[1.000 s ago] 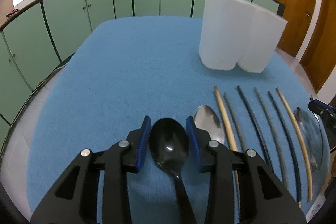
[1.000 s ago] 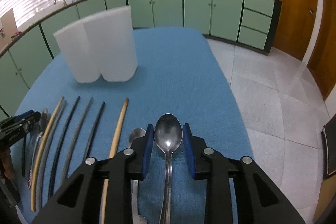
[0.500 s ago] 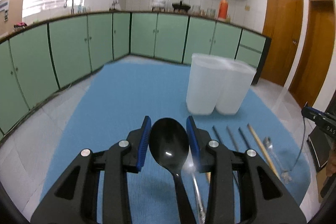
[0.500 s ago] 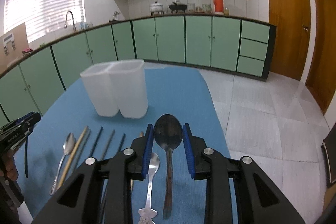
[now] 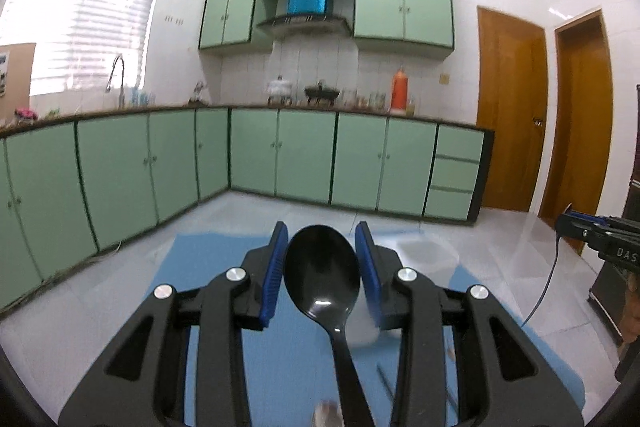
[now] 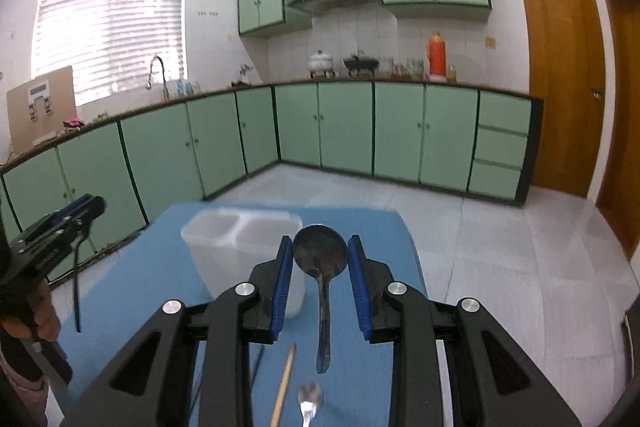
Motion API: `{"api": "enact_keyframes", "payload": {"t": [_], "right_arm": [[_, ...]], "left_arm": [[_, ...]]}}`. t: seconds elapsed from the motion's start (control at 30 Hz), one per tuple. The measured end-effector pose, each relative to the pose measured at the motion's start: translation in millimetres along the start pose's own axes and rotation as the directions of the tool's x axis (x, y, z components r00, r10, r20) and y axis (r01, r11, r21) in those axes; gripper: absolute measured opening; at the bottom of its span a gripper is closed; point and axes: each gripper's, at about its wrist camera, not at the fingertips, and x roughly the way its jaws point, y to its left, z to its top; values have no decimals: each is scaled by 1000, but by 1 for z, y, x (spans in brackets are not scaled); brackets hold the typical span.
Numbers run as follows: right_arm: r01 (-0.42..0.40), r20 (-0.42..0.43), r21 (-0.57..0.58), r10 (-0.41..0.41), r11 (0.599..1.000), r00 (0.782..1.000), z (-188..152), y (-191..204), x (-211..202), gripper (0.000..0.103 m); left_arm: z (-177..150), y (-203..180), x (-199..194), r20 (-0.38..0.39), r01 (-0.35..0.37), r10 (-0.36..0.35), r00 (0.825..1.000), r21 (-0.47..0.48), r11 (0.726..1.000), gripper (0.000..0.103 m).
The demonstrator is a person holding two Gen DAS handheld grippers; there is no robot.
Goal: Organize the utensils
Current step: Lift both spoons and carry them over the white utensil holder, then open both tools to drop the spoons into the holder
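My left gripper (image 5: 322, 259) is shut on a black plastic spoon (image 5: 322, 273), held high above the blue table (image 5: 208, 259). My right gripper (image 6: 320, 263) is shut on a metal spoon (image 6: 320, 253), also lifted, its handle hanging down. The white two-compartment holder (image 6: 240, 239) stands just left of the right gripper's fingers; in the left wrist view it (image 5: 428, 255) is partly hidden behind the right finger. A wooden chopstick (image 6: 282, 387) and a small metal spoon (image 6: 310, 399) lie on the table below. The left gripper also shows in the right wrist view (image 6: 64, 223), the black spoon handle dangling.
Green kitchen cabinets (image 6: 340, 131) run along the far wall past a tiled floor (image 6: 500, 247). Wooden doors (image 5: 512, 111) stand at the right. The right gripper shows at the edge of the left wrist view (image 5: 600, 231).
Both grippers have risen and tilted up with their spoons. The row of utensils on the table has dropped almost out of view and the holder now sits low, by the fingers.
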Motion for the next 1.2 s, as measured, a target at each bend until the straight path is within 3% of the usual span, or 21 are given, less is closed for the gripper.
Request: {"api": "enact_keyframes", "payload": {"t": [0.3, 0.53, 0.77, 1.2], "right_arm": [[-70, 88, -23, 72, 997, 994, 65, 15, 44, 28], [-72, 86, -24, 74, 997, 994, 78, 21, 105, 28], [-99, 10, -3, 99, 995, 995, 57, 22, 158, 28], [-116, -120, 14, 117, 993, 986, 4, 28, 178, 28]], "left_arm": [[54, -23, 71, 128, 35, -37, 991, 16, 999, 34], [53, -31, 131, 151, 14, -19, 988, 35, 999, 34], [20, -26, 173, 80, 37, -40, 996, 31, 999, 34], [-19, -8, 168, -62, 73, -71, 996, 28, 997, 37]]}}
